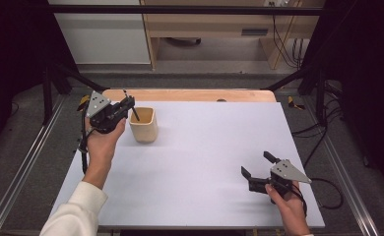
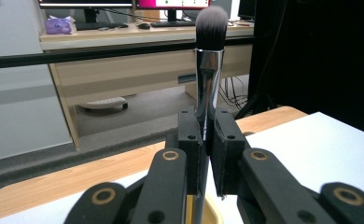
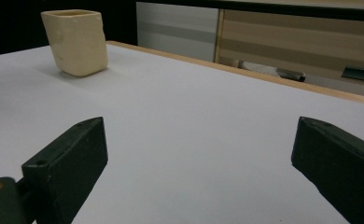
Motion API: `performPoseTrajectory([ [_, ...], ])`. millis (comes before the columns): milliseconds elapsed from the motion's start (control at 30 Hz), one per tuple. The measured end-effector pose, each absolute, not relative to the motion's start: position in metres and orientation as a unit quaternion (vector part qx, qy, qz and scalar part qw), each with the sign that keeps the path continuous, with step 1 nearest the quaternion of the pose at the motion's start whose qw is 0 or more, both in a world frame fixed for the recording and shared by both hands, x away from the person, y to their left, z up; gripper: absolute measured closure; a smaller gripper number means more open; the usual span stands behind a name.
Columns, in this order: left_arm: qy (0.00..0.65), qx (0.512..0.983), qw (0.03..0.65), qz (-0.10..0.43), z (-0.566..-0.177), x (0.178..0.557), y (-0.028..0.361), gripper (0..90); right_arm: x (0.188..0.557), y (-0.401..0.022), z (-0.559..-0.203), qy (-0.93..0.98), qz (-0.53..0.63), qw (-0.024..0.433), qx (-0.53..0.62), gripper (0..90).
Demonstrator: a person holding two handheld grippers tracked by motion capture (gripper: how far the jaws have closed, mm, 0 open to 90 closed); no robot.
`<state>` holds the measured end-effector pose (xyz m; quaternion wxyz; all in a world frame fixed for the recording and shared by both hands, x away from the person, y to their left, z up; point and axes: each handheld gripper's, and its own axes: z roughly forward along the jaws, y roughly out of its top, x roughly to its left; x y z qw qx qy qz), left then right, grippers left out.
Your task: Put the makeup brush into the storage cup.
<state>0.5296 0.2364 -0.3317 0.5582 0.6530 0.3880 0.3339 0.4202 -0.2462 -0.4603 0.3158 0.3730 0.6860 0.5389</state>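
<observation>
The left gripper (image 1: 126,105) hangs at the far left of the table (image 1: 205,162), just beside the cream cup (image 1: 144,125) and a little above it, with its jaws clamped on a makeup brush (image 1: 131,109). In the left gripper view the two black jaws press on the chrome ferrule of that brush (image 2: 208,70) from either side, and the dark bristle head (grey at its tip) stands upright above them. The handle runs down between the jaws toward the cream rim at the bottom edge of that view. From the high view the brush leans slightly, its lower end dipping into the mouth of the cup; whether it touches the inside wall cannot be told.

The cup stands upright on the pale sheet at the far left, near the wooden edge of the table.

The right gripper (image 1: 259,167) sits low at the near right, well apart from the cup, held in the person's right hand (image 1: 288,201). Its jaws stand wide apart with nothing between them, and the right gripper view looks across bare tabletop to the cup (image 3: 76,42) in the far left corner.
</observation>
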Motion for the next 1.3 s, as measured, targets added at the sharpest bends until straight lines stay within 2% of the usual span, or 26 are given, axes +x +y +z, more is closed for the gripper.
performPoseTrajectory([
  [1300,0.396,0.657,0.540,0.348,-0.340,0.555,0.226,83.5,0.416,-0.247,-0.462,0.692,0.536,0.317,0.366,4.2],
])
